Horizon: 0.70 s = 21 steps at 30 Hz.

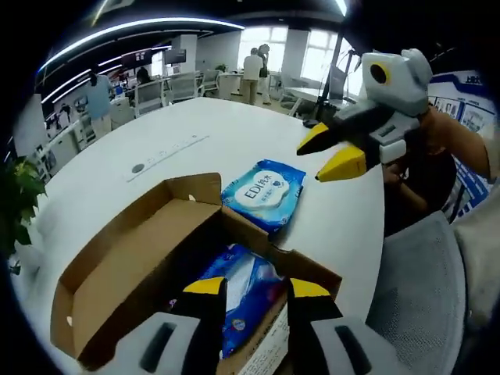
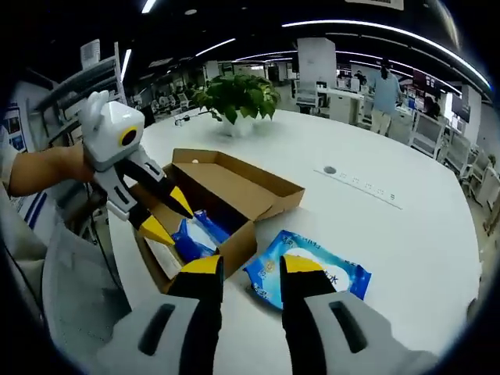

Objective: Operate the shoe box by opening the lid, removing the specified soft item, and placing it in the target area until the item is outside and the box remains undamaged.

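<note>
The brown shoe box (image 1: pixel 125 269) lies open on the white table, its lid folded back flat. Inside it lies a blue soft packet (image 1: pixel 246 285). My left gripper (image 1: pixel 256 287) hovers open just above that packet, touching nothing. A second blue wipes packet (image 1: pixel 264 194) lies on the table just beyond the box. My right gripper (image 1: pixel 328 152) is in the air past it, open and empty. In the right gripper view, my right gripper (image 2: pixel 252 266) stands above the table packet (image 2: pixel 312 273), with the box (image 2: pixel 234 187) and the left gripper (image 2: pixel 168 215) over it to the left.
The round white table (image 1: pixel 180 133) stretches far behind the box. A potted plant (image 2: pixel 238 98) stands at its edge. A grey chair (image 1: pixel 414 289) sits close to the table's near side. People stand among desks in the background.
</note>
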Tool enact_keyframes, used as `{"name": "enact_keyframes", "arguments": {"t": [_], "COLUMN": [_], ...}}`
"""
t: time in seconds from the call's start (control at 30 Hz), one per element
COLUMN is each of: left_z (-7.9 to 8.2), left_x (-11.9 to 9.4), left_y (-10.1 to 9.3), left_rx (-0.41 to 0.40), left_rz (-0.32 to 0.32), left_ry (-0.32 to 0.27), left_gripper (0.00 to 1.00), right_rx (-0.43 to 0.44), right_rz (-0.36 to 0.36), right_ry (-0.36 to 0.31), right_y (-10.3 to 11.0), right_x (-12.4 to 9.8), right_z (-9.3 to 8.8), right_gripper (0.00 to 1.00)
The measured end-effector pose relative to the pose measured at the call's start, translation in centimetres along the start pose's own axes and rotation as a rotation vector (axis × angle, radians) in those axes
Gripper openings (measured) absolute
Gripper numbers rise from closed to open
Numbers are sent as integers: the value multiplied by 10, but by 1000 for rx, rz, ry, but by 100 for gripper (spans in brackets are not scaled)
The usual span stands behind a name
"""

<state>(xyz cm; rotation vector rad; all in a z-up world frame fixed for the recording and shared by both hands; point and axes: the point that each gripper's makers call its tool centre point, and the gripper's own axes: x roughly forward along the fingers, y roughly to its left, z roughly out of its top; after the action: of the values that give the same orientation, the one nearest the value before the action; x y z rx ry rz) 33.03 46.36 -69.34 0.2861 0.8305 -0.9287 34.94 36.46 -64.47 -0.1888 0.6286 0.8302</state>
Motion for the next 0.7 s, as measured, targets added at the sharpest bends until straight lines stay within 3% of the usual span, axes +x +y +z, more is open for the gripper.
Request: {"name": "enact_keyframes", "arguments": {"t": [0.47, 0.7], "left_z": [-34, -43], "left_x": [20, 24], "left_y": [13, 18], "left_rx": [63, 70], "left_rz": [-37, -38], "left_ry": [131, 154], "left_gripper": [26, 14], "right_rx": [-88, -125], "right_rz": [66, 103], "right_ry": [43, 75], "right_y": [21, 34], "right_x": [30, 52], "right_z": [9, 9], "right_gripper": [26, 26]}}
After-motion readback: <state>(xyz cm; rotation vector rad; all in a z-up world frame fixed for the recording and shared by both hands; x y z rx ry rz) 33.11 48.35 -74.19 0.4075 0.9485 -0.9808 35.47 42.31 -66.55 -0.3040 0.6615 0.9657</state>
